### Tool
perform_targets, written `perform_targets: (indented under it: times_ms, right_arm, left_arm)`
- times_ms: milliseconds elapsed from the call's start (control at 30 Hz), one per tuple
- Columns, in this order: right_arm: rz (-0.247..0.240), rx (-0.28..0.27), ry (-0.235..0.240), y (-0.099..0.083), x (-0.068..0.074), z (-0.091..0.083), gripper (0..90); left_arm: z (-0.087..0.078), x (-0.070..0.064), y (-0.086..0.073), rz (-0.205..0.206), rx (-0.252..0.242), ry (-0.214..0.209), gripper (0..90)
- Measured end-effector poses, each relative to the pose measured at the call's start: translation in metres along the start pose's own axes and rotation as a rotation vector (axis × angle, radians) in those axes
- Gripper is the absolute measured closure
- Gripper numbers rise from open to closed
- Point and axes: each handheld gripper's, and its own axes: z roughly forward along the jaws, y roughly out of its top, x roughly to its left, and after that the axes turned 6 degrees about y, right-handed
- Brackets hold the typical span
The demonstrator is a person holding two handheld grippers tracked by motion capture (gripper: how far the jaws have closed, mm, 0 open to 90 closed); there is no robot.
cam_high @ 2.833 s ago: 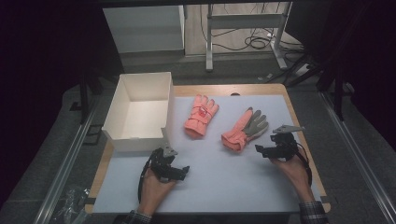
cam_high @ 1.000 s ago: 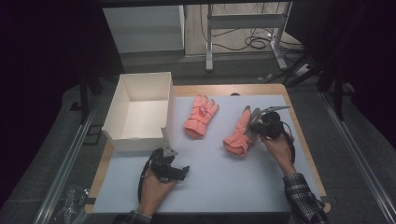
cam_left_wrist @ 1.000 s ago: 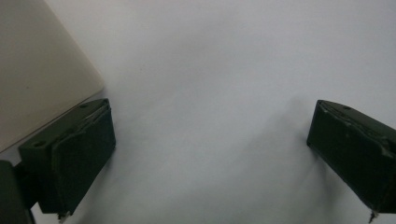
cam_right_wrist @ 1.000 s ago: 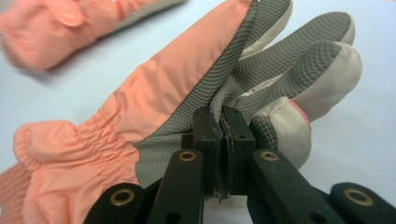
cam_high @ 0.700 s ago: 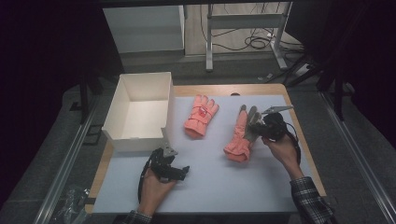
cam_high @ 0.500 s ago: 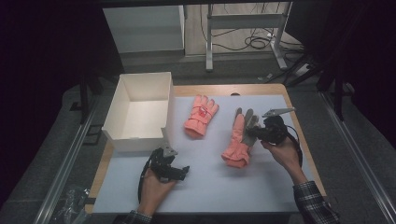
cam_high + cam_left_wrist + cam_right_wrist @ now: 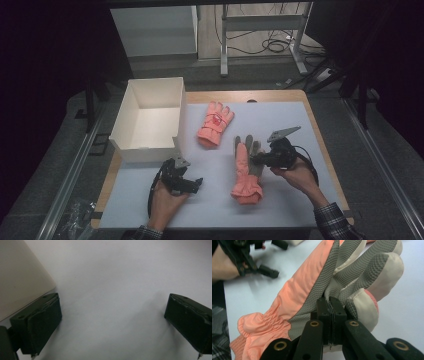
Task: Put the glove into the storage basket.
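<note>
2nd glove (image 7: 215, 124) + box (image 7: 148, 120) nearby, path clear.

a white open box (image 7: 150, 120) sits on the worktop (image 7: 280, 95) toward ten o'clock, its near corner overhanging the pale sheet (image 7: 320, 130) that covers most of the wooden top. just beside the box, toward twelve o'clock of the sheet, lies an orange glove (image 7: 215, 124), fingers pointing away, flat and apart from everything else. beyond the worktop at twelve o'clock stands a pale cabinet (image 7: 152, 30), and at one o'clock a metal frame (image 7: 260, 22) with black cables (image 7: 275, 46) coiled on the floor. clear plastic wrap (image 7: 75, 220) lies crumpled at seven o'clock, off the worktop.
</note>
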Motion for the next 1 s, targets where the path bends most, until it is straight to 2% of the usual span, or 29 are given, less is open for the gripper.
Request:
perform_targets:
  times_ms: [133,333,467,533,767,1000]
  right_arm:
    - [-0.018,0.043,0.021,-0.003,-0.002,0.018,87.7]
    - [-0.028,0.066,0.007,-0.007,-0.009,0.032,83.9]
    - [-0.034,0.051,-0.018,-0.006,-0.010,0.030,79.8]
    - [-0.042,0.036,-0.042,-0.002,-0.010,0.026,79.3]
    - [-0.034,-0.016,-0.082,0.012,-0.015,0.018,72.5]
    - [-0.018,-0.054,-0.124,0.034,-0.025,0.024,62.9]
  left_arm:
    - [0.000,0.000,0.000,-0.007,-0.004,0.000,1.2]
    - [0.000,0.000,0.000,-0.001,0.000,0.000,1.2]
    - [0.000,0.000,0.000,-0.002,0.000,-0.001,1.2]
    - [0.000,0.000,0.000,-0.006,-0.002,-0.001,1.2]
    - [0.000,0.000,0.000,-0.001,0.001,0.000,1.2]
    - [0.000,0.000,0.000,-0.001,0.001,0.000,1.2]
